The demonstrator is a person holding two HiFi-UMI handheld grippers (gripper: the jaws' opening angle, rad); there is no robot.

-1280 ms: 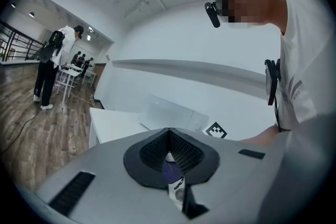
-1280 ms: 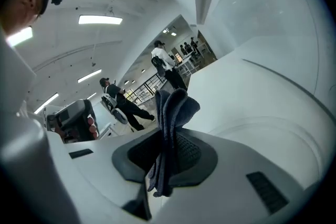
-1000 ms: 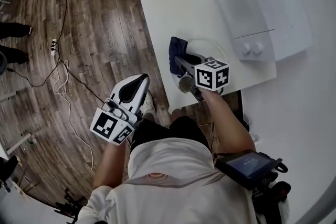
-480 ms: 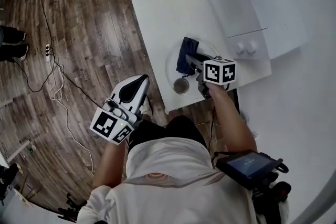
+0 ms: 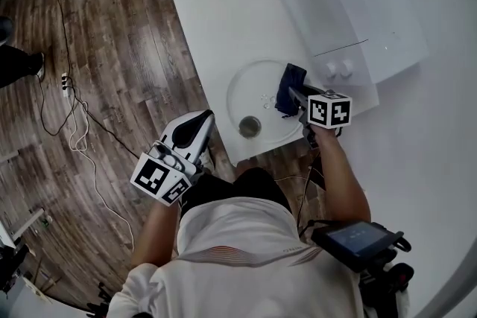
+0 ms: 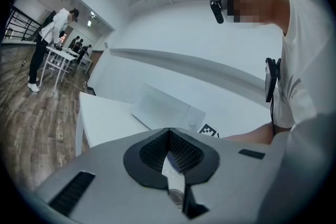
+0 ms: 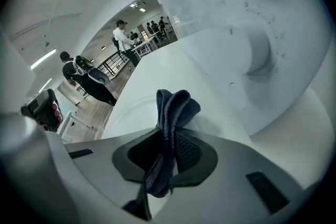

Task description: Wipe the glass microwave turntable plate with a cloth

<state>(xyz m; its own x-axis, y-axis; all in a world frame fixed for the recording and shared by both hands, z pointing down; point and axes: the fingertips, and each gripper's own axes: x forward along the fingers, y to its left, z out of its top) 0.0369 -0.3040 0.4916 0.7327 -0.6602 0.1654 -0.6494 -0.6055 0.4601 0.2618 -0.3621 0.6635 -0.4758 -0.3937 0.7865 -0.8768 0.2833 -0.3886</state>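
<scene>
The round glass turntable plate (image 5: 257, 99) lies flat on the white table (image 5: 216, 4) close to its front edge, with a small hub (image 5: 250, 126) near its front rim. My right gripper (image 5: 297, 94) is shut on a dark blue cloth (image 5: 289, 88) over the plate's right side. In the right gripper view the cloth (image 7: 171, 110) stands folded between the jaws of my right gripper (image 7: 168, 136), with the plate (image 7: 131, 113) beyond. My left gripper (image 5: 200, 123) hangs over the floor left of the table, shut and holding nothing; the left gripper (image 6: 169, 136) points toward the table.
A white microwave (image 5: 350, 4) sits at the table's back right, just beyond the plate, and fills the right of the right gripper view as the microwave (image 7: 252, 34). Cables and a power strip (image 5: 65, 82) lie on the wooden floor. People (image 7: 123, 34) stand far off.
My right gripper has carried the cloth across the plate from its left edge to its right side, uncovering most of the glass. The left gripper has stayed where it was.
</scene>
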